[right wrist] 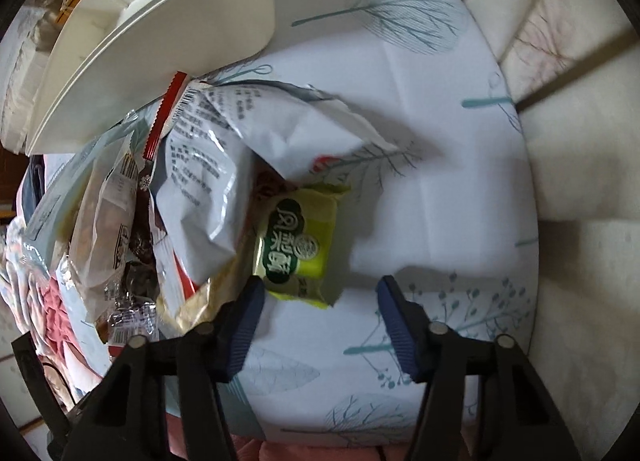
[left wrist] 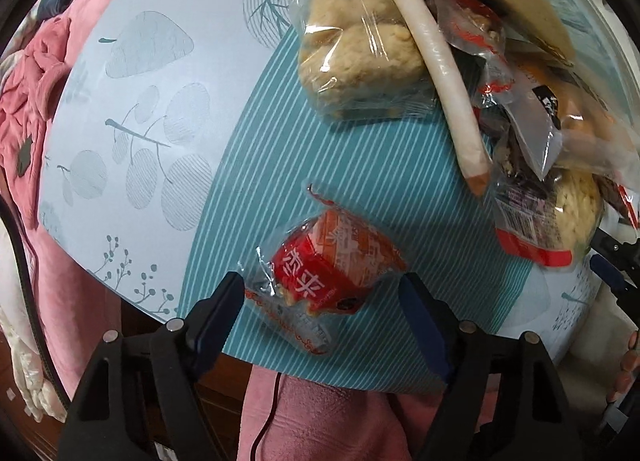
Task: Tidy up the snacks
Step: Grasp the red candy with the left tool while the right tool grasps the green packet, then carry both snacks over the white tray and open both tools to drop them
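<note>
1. Left wrist view: left gripper (left wrist: pixel 322 293) points down over the round table (left wrist: pixel 152 73), jaws apart astride a red-labelled snack pack (left wrist: pixel 320 281); pads not pressing it. Snack pile (left wrist: pixel 500 109) sits far right.
2. Right wrist view: right gripper (right wrist: pixel 320 293) has its jaws apart, with a green snack packet (right wrist: pixel 300 245) just beyond the left finger and untouched. White bag (right wrist: pixel 224 181) to its left.

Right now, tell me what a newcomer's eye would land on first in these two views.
In the left wrist view, a red-wrapped snack lies alone on the striped teal tablecloth, between the open left tongs. Above it to the right sprawls a heap of mixed snack packets. In the right wrist view, a yellow-green packet at the pile's edge sits just ahead of the right tongs.
</note>
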### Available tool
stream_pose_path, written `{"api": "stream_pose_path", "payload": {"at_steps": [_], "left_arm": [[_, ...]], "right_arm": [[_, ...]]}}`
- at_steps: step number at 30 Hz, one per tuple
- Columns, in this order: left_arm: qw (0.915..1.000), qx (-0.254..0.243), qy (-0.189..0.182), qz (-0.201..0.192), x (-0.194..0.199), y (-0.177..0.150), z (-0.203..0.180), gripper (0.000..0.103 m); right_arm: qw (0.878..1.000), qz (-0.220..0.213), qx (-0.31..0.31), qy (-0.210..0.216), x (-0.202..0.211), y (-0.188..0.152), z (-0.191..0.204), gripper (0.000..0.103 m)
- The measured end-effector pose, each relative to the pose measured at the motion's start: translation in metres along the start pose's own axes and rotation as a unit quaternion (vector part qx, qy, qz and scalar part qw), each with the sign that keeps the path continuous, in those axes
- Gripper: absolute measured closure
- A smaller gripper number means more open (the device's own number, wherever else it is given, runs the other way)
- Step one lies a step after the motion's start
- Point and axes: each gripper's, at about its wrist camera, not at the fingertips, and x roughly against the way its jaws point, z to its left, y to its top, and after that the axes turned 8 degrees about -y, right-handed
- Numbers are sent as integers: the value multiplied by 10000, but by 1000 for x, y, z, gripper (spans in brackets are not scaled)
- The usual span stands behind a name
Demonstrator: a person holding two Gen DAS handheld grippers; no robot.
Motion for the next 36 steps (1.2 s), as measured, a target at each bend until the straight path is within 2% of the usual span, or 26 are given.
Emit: {"api": "stream_pose_path", "payload": {"at_steps": [5, 6, 7, 12, 14, 16, 18, 22, 26, 31, 36], "left_arm": [[9999, -86, -25, -89, -5, 2, 5, 28], [9999, -82, -62, -92, -2, 3, 8, 36], [9999, -61, -102, -79, -4, 4, 11, 49], [9997, -32, -204, -111, -5, 15, 18, 49], [9996, -55, -247, -125, -6, 18, 25, 49], [9995, -70, -283, -128, -4, 18, 25, 50], [9993, -80, -341, -147, -6, 16, 26, 51], [9989, -74, -425, -173, 2, 18, 44, 51], [9970, -92, -681, -362, 22, 26, 55, 51], [9939, -176, -910, -598, 46, 41, 69, 51], [9904, -383, -1110, -731, 76, 56, 79, 51]], "right_arm": [[9999, -23, 164, -17, -4, 11, 12, 51], [9998, -49, 204, -48, -3, 11, 16, 51], [9996, -82, 248, -75, -2, 11, 20, 51], [9994, -125, 285, -132, -11, 13, 44, 52], [9992, -175, 352, -122, -11, 14, 50, 60], [9989, -208, 393, -161, -12, 13, 56, 60], [9988, -214, 406, -193, -14, 7, 69, 61], [9994, -60, 301, -153, -16, -6, 68, 63], [9996, 260, -17, 58, -22, -16, 64, 63], [9948, 722, -476, 542, -28, -38, 65, 63], [9879, 925, -798, 958, -19, -59, 82, 63]]}}
